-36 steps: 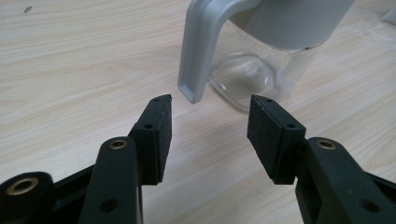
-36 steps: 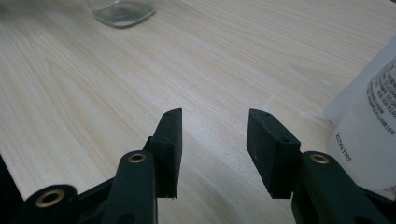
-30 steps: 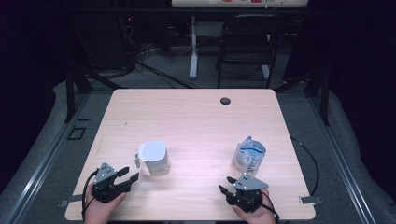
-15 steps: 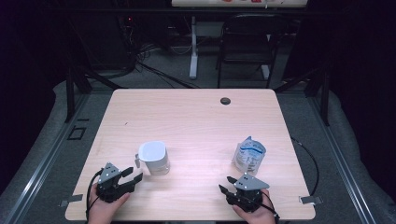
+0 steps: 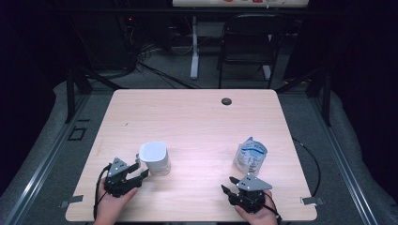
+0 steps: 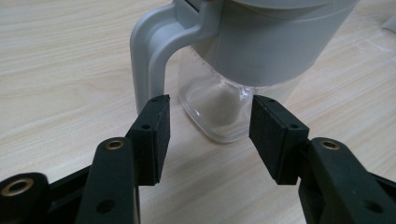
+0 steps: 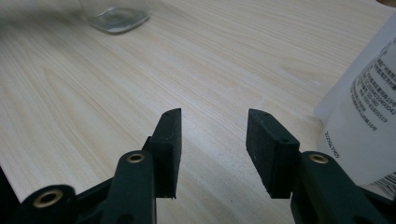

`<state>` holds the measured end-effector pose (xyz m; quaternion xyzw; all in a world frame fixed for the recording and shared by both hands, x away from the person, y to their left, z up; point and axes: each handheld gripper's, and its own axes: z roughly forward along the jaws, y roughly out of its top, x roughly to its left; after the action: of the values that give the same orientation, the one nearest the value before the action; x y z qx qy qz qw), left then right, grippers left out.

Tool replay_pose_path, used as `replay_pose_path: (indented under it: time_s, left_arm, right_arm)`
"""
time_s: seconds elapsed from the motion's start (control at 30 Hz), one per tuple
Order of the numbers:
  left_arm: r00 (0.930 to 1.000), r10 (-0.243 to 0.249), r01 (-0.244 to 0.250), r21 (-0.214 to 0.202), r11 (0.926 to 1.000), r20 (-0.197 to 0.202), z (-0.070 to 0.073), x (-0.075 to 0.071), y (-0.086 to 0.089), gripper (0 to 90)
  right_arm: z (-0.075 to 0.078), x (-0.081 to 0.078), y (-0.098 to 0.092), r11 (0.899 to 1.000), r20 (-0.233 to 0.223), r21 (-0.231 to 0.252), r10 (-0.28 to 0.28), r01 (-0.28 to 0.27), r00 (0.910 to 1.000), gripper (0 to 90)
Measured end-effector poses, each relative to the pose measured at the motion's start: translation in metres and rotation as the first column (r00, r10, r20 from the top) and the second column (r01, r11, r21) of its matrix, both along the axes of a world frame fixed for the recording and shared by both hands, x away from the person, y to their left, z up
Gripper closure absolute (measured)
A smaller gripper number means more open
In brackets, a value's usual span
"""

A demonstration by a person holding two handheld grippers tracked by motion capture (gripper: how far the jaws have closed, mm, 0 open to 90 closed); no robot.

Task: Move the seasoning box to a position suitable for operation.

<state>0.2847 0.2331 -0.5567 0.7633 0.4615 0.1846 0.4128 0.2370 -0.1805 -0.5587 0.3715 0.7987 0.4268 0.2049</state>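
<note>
A clear pitcher [image 5: 155, 158] with a pale grey lid and handle stands on the wooden table [image 5: 197, 122], left of centre. My left gripper [image 5: 141, 169] is open just in front of it. In the left gripper view the pitcher's handle [image 6: 148, 60] and clear base [image 6: 219, 109] rise just beyond the open left gripper [image 6: 208, 126], with nothing between the pads. A white printed pouch [image 5: 250, 156] stands at the right. My right gripper [image 5: 228, 183] sits open below and left of it. The right gripper view has the pouch [image 7: 369, 107] to the right of the empty right gripper [image 7: 212, 144].
A dark round hole [image 5: 226, 101] marks the table's far side. A folding chair [image 5: 248, 44] and cables lie on the floor beyond. The table's near edge runs just under both hands. In the right gripper view the pitcher's base [image 7: 114, 16] is at the top left.
My left gripper has edged a little up and right, closer to the pitcher. The right gripper, pitcher and pouch have not moved.
</note>
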Motion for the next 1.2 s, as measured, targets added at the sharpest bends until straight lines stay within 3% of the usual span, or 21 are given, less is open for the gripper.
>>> replay_pose_path:
  time_s: [0.33, 0.4, 0.63, 0.83, 0.97, 1.03, 1.2]
  left_arm:
    - [0.9975, 0.070, -0.070, 0.010, 0.9975, 0.010, 0.000, 0.003, 0.009, 55.1]
    - [0.9958, 0.092, -0.091, -0.007, 0.9958, 0.009, 0.000, 0.005, 0.012, 55.1]
    - [0.9923, 0.121, -0.121, -0.006, 0.9927, 0.029, 0.003, 0.016, 0.015, 54.9]
    - [0.9944, 0.105, -0.104, -0.004, 0.9945, 0.018, 0.002, 0.026, 0.011, 63.4]
    - [0.9942, 0.100, -0.101, 0.012, 0.9948, 0.037, 0.000, 0.027, 0.011, 69.4]
    - [0.9937, 0.101, -0.101, -0.001, 0.9949, 0.049, -0.002, 0.028, 0.010, 71.9]
    - [0.9947, 0.088, -0.090, 0.026, 0.9956, 0.052, -0.001, 0.028, 0.010, 73.8]
  right_arm:
    - [-0.001, 0.000, 0.002, 1.000, -0.004, 0.000, 0.006, -0.006, 1.0000, 56.4]
    - [-0.001, 0.000, 0.002, 1.000, -0.004, 0.000, 0.005, -0.005, 1.0000, 56.4]
    - [-0.001, -0.001, 0.002, 1.000, -0.005, -0.002, 0.008, -0.008, 1.0000, 56.4]
    - [-0.002, 0.000, 0.002, 1.000, -0.008, -0.002, 0.008, -0.008, 0.9999, 56.4]
    - [-0.002, 0.000, 0.001, 1.000, -0.012, 0.002, 0.012, -0.012, 0.9999, 56.4]
    - [-0.003, 0.001, 0.001, 1.000, -0.014, -0.004, 0.014, -0.014, 0.9998, 56.4]
    - [-0.002, 0.000, 0.002, 1.000, -0.012, -0.003, 0.013, -0.013, 0.9998, 56.4]
